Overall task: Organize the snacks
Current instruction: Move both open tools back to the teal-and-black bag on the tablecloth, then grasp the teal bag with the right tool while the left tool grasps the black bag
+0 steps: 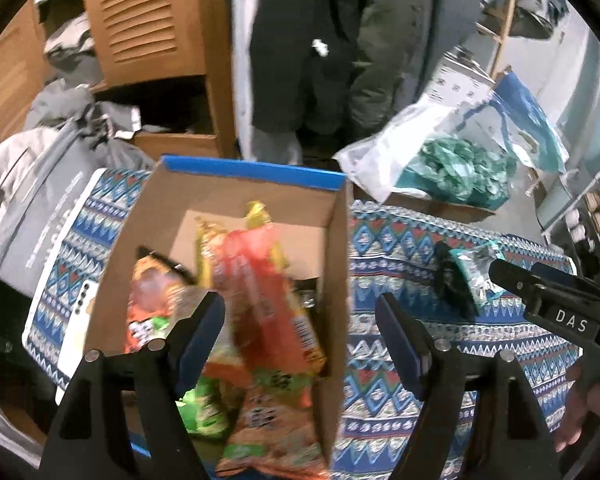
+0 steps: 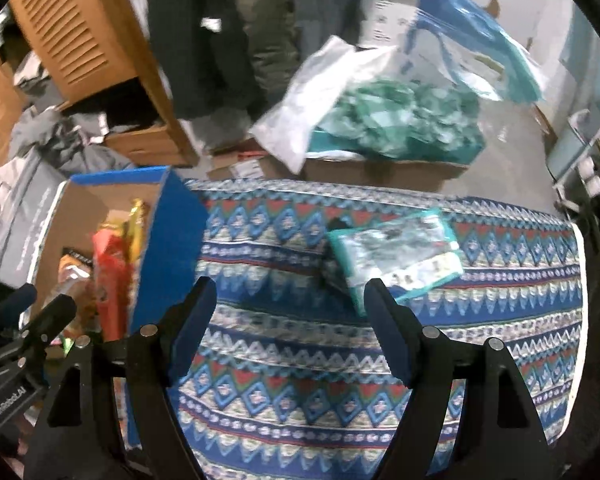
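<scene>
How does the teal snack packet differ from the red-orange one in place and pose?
The teal packet lies flat on the patterned cloth, outside the cardboard box; the red-orange packet stands roughly upright inside the box among other snacks. The teal packet lies alone; the red-orange one is crowded. Neither is gripped.

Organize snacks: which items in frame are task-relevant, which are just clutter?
Job:
- cardboard box
- red snack bag and other packets inside it
- teal snack packet on the patterned cloth
- right tongs, open, nearest that packet

Clutter:
- grey clothes
- wooden cabinet
- plastic bags
</scene>
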### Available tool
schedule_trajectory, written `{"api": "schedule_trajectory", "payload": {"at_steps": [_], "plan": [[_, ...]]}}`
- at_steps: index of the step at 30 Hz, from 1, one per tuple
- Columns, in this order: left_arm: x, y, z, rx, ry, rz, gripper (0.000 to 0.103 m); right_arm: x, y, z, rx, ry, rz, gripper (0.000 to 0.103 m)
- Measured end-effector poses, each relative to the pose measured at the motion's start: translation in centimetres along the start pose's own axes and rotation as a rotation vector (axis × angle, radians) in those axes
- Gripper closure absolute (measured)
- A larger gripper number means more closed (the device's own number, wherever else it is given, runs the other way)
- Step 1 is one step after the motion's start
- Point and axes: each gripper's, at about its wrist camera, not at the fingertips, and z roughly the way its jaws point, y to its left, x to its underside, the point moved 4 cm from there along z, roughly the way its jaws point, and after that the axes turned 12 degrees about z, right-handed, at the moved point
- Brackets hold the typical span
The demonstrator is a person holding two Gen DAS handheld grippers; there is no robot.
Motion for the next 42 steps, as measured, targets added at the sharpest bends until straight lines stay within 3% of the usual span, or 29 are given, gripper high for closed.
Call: {"api": "schedule_trajectory", "payload": {"at_steps": [14, 28, 35, 42], "plan": [[-4.3, -7.2, 6.2, 0.040, 0.085, 0.090, 0.024, -4.9, -7.9, 6.0, 0.135, 0.079, 0.104, 0.027], [-6.0, -8.7, 14.1, 0.061, 0.204, 0.033, 0.024, -7.4, -8.6, 12.9, 0.171, 0.142, 0.127, 0.027], [-6.3, -9.6, 14.6, 0.064, 0.214, 0.054, 0.023, -7.0, -8.3, 15.3, 0.214, 0.180, 0.082, 0.027], [-5.4, -9.9, 13.7, 0.079, 0.206, 0.064, 0.023, -5.1, -9.2, 14.3, 0.262, 0.186, 0.018, 0.027]]}}
